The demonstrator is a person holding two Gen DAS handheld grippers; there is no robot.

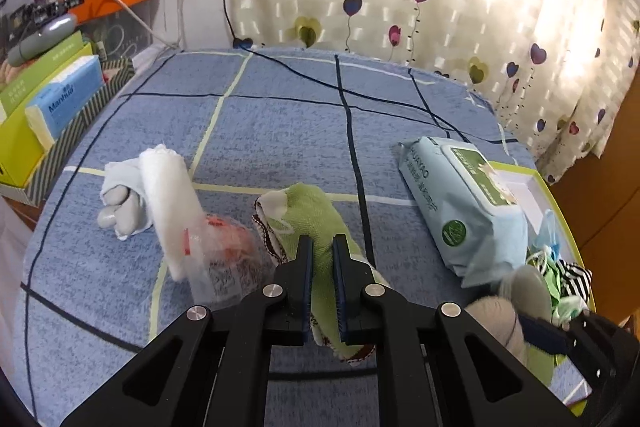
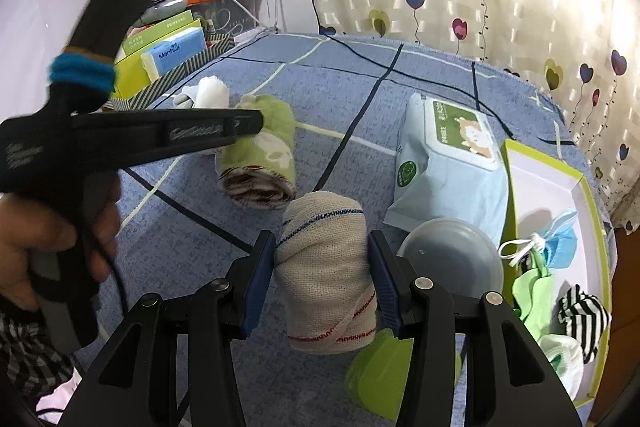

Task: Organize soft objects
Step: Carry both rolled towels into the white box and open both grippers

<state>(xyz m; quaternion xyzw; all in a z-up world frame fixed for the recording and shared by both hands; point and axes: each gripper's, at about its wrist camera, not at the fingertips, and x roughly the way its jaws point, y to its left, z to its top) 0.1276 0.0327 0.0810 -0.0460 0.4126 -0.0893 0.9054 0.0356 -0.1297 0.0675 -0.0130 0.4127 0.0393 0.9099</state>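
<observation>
Both grippers are busy over the blue checked bedspread (image 1: pixel 280 115). One, the right gripper (image 2: pixel 322 279), has its blue pads pressed against either side of a beige bandage roll (image 2: pixel 326 275), clamped on it and holding it off the cover, just in front of a grey dome-shaped lid (image 2: pixel 452 263). Over on the other side, the left gripper (image 1: pixel 323 283) has its fingers drawn close together around the rolled green towel (image 1: pixel 316 219), which lies on the bedspread; the pads sit on either side of the cloth with only a narrow gap. Just left of the towel lie a white cloth roll in a clear wrapper (image 1: pixel 176 203) and a grey stuffed piece (image 1: pixel 120 211). To the right, a pale blue wet-wipes pack (image 1: pixel 460 203) leans against a green-rimmed box (image 2: pixel 548 183) that holds a blue face mask (image 2: pixel 562 239) and striped fabric (image 2: pixel 582 319). Further back, a tissue pack (image 1: pixel 64 95) stands in a striped tray (image 1: pixel 84 119).
</observation>
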